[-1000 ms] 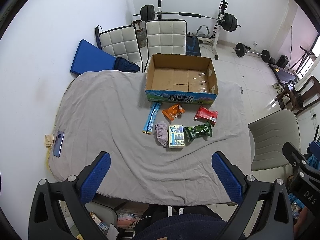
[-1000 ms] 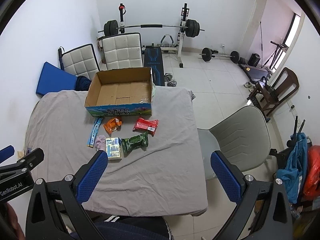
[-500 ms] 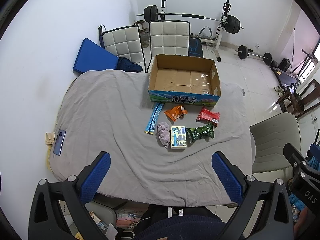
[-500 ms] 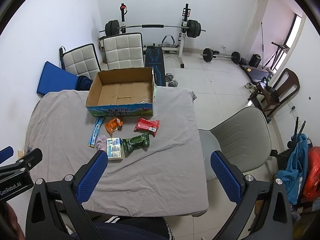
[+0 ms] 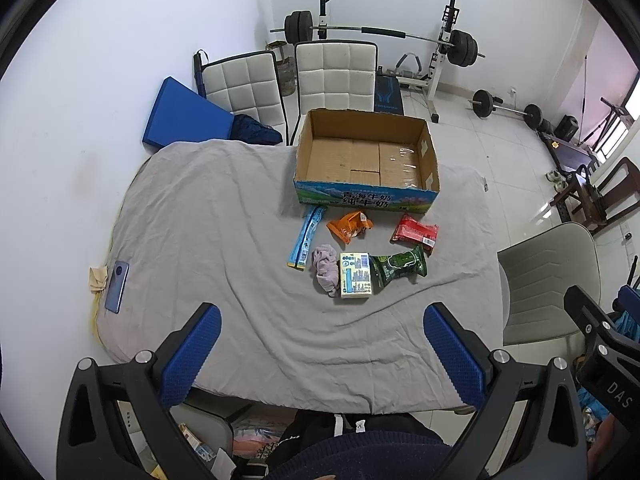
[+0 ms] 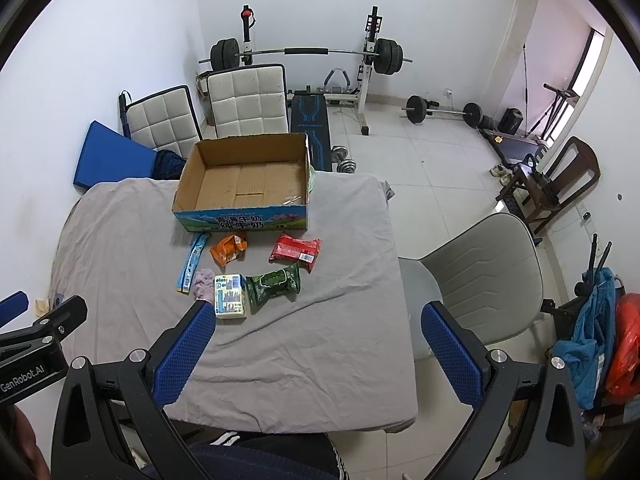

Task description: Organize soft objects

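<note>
Grippers: left gripper (image 5: 320, 354) and right gripper (image 6: 316, 354) both spread wide, holding nothing.
Soft items: crumpled lilac cloth (image 5: 326, 270) and packets ahead, before empty cardboard box (image 5: 366, 160).
Nearer: left gripper, judging by views.

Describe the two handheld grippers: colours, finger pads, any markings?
Both match: black angular frames with triangular cut-outs and silver bolt heads. Left gripper and right gripper each carry two blue, dimpled finger pads. In the right wrist view, the left unit's body reads "GenRobot.AI" in white; in the left wrist view, the right unit shows "DAS". No cables visible. The person wears a dark navy top.
</note>
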Tool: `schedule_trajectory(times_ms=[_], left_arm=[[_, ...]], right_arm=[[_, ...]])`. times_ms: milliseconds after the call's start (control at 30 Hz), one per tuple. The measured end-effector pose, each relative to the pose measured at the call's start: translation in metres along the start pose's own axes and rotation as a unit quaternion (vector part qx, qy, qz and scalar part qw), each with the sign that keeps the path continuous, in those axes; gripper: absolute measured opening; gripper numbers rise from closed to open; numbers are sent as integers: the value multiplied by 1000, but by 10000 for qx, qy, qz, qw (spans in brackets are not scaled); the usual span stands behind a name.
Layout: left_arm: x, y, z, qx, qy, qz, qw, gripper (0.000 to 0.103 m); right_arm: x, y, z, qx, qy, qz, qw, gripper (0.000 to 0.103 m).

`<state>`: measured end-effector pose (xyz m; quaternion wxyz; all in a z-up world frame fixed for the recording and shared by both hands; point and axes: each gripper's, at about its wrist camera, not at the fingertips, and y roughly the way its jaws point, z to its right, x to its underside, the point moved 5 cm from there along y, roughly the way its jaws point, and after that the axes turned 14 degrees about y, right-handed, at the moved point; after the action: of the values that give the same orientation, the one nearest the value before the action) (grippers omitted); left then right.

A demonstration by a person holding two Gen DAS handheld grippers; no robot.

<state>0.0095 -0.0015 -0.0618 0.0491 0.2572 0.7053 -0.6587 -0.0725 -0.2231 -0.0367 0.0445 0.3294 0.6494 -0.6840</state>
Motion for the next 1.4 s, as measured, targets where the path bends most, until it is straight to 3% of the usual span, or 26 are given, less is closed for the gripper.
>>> schedule_trajectory(times_ms=[933, 1133, 1333, 1400], left_arm=[[-5, 14, -3, 20, -42, -88, 10000, 103], [-8, 65, -31, -138, -356, -319, 9988, 103], [2, 149, -61, -409, -442, -824, 9948, 103], [7, 182, -66, -335, -429, -1026, 9932, 103]], right_arm=[[-2, 7, -10, 5, 59, -65, 10000, 103], [2, 56, -25, -104, 34, -523, 9986, 103], [26, 159, -65, -156, -227, -1350, 9905, 103], [38, 196, -79, -24, -344, -1540, 9875, 103]])
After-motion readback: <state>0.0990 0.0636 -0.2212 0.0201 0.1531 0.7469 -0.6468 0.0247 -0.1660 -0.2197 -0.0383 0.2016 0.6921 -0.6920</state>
